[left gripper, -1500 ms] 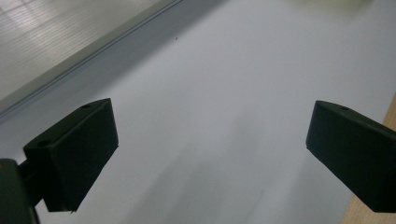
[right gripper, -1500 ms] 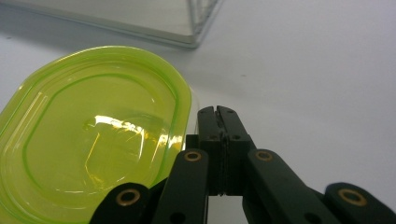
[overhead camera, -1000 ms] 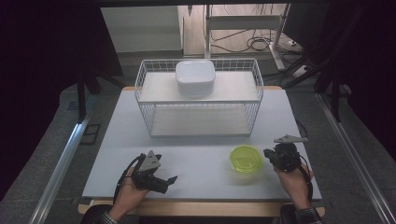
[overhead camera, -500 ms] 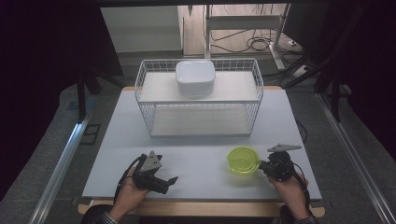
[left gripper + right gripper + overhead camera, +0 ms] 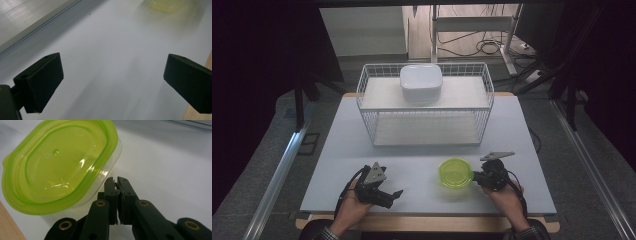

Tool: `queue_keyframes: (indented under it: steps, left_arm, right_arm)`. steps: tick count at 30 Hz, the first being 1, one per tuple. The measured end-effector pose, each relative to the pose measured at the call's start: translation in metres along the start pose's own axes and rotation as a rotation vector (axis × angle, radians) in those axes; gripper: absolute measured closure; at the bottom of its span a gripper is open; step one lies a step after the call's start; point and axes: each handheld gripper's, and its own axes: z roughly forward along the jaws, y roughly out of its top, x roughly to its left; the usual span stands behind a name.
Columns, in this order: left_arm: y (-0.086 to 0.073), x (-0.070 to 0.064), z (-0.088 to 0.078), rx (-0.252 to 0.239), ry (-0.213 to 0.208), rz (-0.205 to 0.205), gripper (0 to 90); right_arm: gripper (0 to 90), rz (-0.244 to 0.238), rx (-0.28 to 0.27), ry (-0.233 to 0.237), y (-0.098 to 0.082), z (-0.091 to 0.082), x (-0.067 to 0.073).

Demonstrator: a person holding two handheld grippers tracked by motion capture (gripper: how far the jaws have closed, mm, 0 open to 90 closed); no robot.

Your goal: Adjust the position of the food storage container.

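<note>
right gripper view: r gripper fingers clenched on nothing, tips just beside tub wall. l gripper fingers released, idle on counter. to nudge tub w/o tipping, push low & slow.

A white lidded box sits atop a wire rack.

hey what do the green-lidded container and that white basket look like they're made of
Container: probably plastic, with a glossy translucent lime-green lid showing highlights and a clear see-through wall below the rim. Basket: likely white-coated metal wire, seen in its thin open grid walls; the coating is a guess.
</note>
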Motion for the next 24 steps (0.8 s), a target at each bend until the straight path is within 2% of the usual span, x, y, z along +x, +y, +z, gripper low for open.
queue_keyframes:
  steps: [11,15,17,20,21,24]
  left_arm:
    - [0.0,0.0,0.0,0.003,-0.002,0.0,2.5]
    - [0.0,0.0,0.0,0.004,-0.003,0.002,2.5]
    - [-0.001,0.0,0.0,0.006,-0.003,0.002,2.5]
    - [-0.001,0.001,-0.001,0.006,-0.001,0.003,2.5]
    - [-0.001,0.001,-0.001,0.005,-0.001,0.002,2.5]
    - [-0.001,0.001,-0.002,0.007,0.004,0.001,2.5]
  right_arm:
    - [86.6,-0.059,0.012,0.092,0.023,0.031,0.028]
    - [86.6,-0.095,0.018,0.116,0.032,0.044,0.04]
    - [86.3,-0.119,0.021,0.112,0.034,0.048,0.045]
    - [85.6,-0.16,0.024,0.052,0.034,0.047,0.045]
    - [85.6,-0.164,0.022,0.038,0.033,0.045,0.043]
    - [85.5,-0.139,0.014,0.038,0.028,0.035,0.038]
